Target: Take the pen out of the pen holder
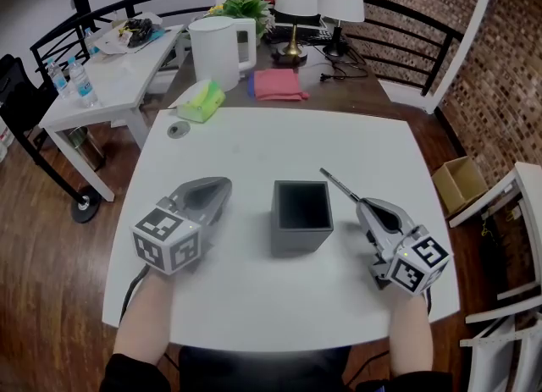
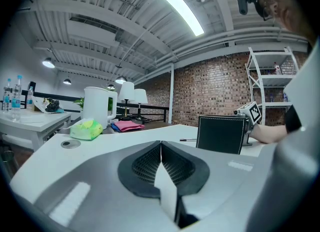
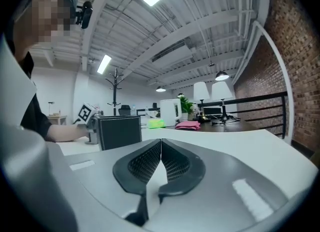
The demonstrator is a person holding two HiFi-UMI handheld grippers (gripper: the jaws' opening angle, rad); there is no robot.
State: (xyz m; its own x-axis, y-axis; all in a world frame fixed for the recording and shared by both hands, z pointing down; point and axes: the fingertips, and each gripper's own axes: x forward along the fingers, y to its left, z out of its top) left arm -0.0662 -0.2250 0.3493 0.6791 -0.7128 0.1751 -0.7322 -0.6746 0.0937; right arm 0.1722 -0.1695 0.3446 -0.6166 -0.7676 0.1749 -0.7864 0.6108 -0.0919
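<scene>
The black square pen holder (image 1: 301,217) stands upright mid-table and looks empty from above. A thin dark pen (image 1: 337,183) lies flat on the white table (image 1: 254,145) just right of the holder, its near end by the tip of my right gripper (image 1: 366,206). The right gripper view shows that gripper (image 3: 161,146) shut with nothing between the jaws and the holder (image 3: 120,131) off to its left. My left gripper (image 1: 222,187) rests left of the holder, also shut and empty (image 2: 161,148). From the left gripper view the holder (image 2: 221,134) and the pen (image 2: 189,139) sit ahead.
Beyond the table stand a white kettle (image 1: 222,52), a green tissue pack (image 1: 201,101), a pink cloth (image 1: 278,84) and two lamps (image 1: 296,9). A small round disc (image 1: 177,130) lies at the table's far left. A cardboard box (image 1: 461,183) sits on the floor at right.
</scene>
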